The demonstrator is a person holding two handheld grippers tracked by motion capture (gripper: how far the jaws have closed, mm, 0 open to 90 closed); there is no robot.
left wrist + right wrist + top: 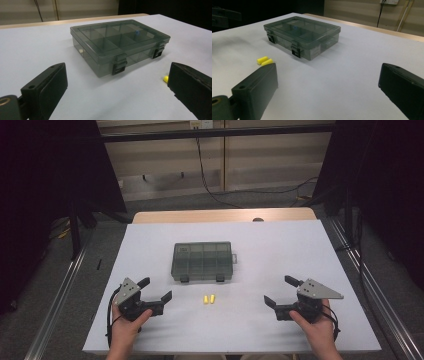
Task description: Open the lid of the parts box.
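The high view takes in the whole white counter (150, 245), with the smoky compartment box (202, 261) shut at its middle, two yellow earplugs (209, 299) lying side by side just near of it, and the left gripper (156, 290) and right gripper (280, 292) held near the counter's near edge, well apart to either side of the earplugs. The left gripper view adds what that view cannot resolve, a small blue item (137, 32) inside a far compartment under the closed lid and the two front latches fastened, while the right gripper view shows both earplugs (264, 61) lying left of the box (302, 35). The fingers (47, 87) of each gripper stand wide apart, holding and touching nothing.
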